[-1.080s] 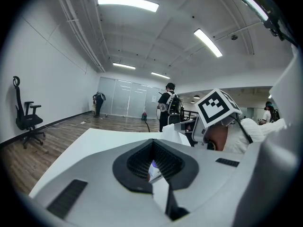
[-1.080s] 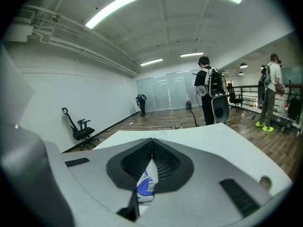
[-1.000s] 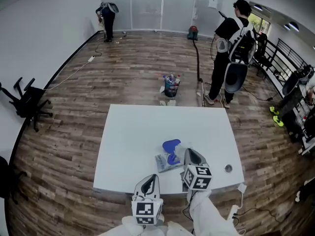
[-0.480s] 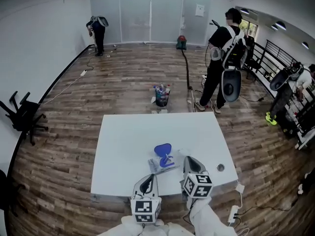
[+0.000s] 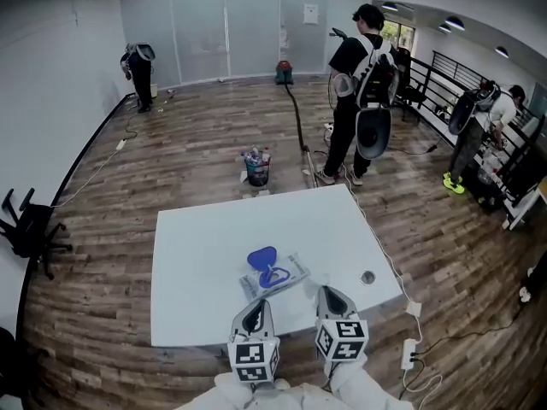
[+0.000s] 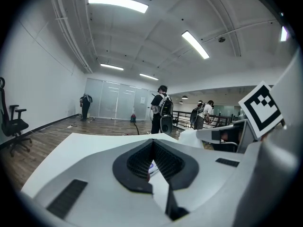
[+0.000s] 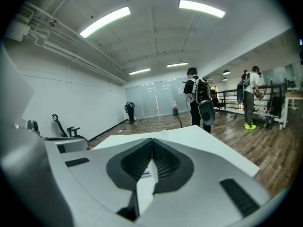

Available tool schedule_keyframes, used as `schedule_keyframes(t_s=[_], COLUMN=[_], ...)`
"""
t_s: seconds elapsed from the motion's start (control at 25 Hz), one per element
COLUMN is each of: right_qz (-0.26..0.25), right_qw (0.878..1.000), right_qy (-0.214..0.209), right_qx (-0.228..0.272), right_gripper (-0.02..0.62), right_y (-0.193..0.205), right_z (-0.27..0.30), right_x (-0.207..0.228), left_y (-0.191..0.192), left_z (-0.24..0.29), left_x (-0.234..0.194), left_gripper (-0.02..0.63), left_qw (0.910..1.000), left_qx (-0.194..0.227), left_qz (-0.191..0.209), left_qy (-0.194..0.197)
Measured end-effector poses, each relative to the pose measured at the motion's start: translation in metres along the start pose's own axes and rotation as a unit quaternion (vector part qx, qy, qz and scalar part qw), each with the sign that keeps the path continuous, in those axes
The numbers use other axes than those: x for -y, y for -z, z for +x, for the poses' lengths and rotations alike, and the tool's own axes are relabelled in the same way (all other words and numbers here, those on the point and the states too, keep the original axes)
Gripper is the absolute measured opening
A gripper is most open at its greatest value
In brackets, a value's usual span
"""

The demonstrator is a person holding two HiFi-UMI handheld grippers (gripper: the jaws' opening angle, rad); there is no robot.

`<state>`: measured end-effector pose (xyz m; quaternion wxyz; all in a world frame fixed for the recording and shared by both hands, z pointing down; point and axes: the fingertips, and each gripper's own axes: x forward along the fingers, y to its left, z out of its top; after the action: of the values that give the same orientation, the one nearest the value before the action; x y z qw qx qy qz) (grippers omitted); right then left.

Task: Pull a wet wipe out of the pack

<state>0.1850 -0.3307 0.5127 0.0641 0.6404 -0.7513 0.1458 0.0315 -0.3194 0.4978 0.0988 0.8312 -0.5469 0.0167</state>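
Left gripper (image 5: 255,310) and right gripper (image 5: 328,294) pointed forward, side by side, just short of the wipe pack (image 5: 280,278), jaws closed and empty. The pack lay slantwise, its blue lid (image 5: 261,257) open.

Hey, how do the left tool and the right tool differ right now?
The left tool points at the near end of the wet wipe pack; the right tool sits off its right side. The left tool's marker cube faces the head camera squarely; the right tool's is turned. Both are shut and empty at the near edge of the table.
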Motion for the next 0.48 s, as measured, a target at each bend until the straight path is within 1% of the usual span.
schedule_keyframes(t_s=[0.24,0.48], right_qz=[0.005,0.006], right_qw=[1.000,1.000], right_qy=[0.008,0.007], right_qx=[-0.004,0.000], right_gripper=[0.011,0.011], right_y=[0.013,0.014], right_z=[-0.016,-0.016], right_x=[0.005,0.005], left_y=[0.001,-0.002], left_z=[0.010,0.016], left_x=[0.015,0.017], left_gripper=[0.000,0.000], left_qw=[0.9999,0.9998], left_qx=[-0.003,0.000], left_qz=[0.005,0.011], left_qy=[0.015,0.018])
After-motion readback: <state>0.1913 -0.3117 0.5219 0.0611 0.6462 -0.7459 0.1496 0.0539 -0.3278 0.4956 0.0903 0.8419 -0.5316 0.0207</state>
